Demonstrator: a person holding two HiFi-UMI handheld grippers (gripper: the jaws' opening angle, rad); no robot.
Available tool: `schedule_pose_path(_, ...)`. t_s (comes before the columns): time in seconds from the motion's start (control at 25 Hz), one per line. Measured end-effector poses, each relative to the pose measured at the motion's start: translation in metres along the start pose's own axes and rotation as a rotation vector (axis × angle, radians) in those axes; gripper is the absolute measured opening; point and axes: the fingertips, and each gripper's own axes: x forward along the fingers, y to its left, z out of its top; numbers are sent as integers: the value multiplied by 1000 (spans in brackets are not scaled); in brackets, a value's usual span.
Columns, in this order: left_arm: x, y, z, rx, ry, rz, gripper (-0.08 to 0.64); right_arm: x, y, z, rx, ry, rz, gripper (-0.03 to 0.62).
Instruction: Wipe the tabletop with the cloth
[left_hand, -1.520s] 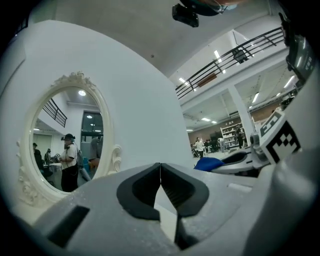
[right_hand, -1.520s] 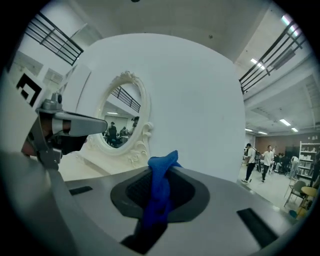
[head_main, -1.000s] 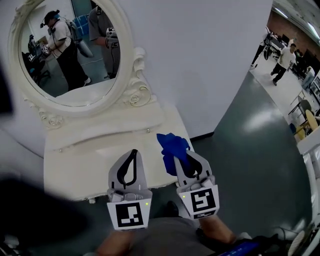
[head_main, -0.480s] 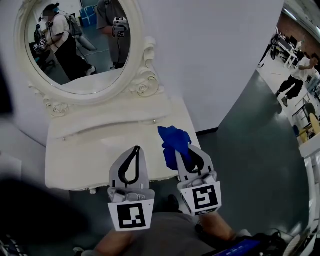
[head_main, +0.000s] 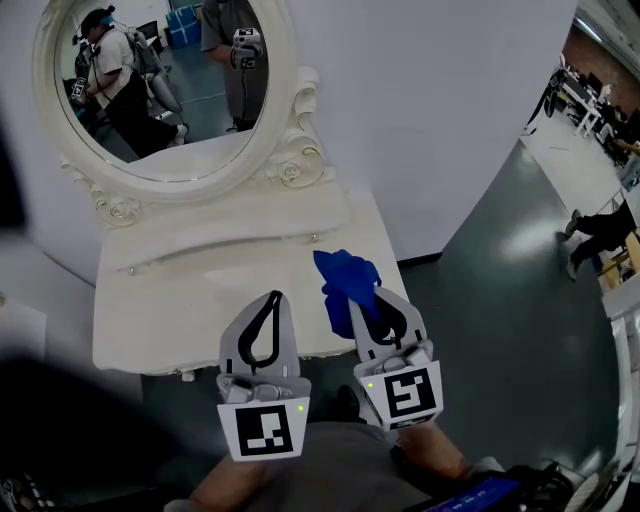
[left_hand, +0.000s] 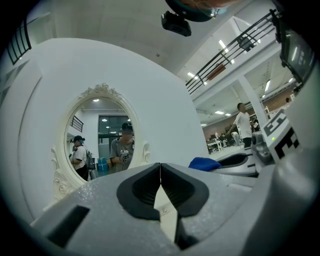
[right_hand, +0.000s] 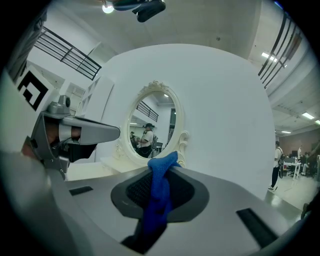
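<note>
While both grippers hover side by side at the near edge of one cream-white dressing tabletop (head_main: 170, 320), the head view shows a single crumpled blue cloth (head_main: 345, 280) in the right gripper (head_main: 368, 305). The cloth is over the tabletop's front right part. Its long axis runs from the jaws forward, towards the one oval carved-frame mirror (head_main: 165, 90), which reflects two people. Whether the cloth touches the top cannot be told. The left gripper (head_main: 271, 298) carries nothing.

From the left gripper view, the left gripper (left_hand: 160, 167) has its jaws pressed together, with nothing between them. The cloth (left_hand: 205, 163) sits to the right.

From the right gripper view, the right gripper (right_hand: 161, 172) is clamped on the cloth (right_hand: 159, 192). The cloth lies as a strip along the jaw slit, its free end poking past the tips.
</note>
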Motion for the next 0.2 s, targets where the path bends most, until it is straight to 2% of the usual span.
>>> schedule_pose_path(0.2,0,5,-1,-3,8,4,15,4,3,2,0,2,4,51)
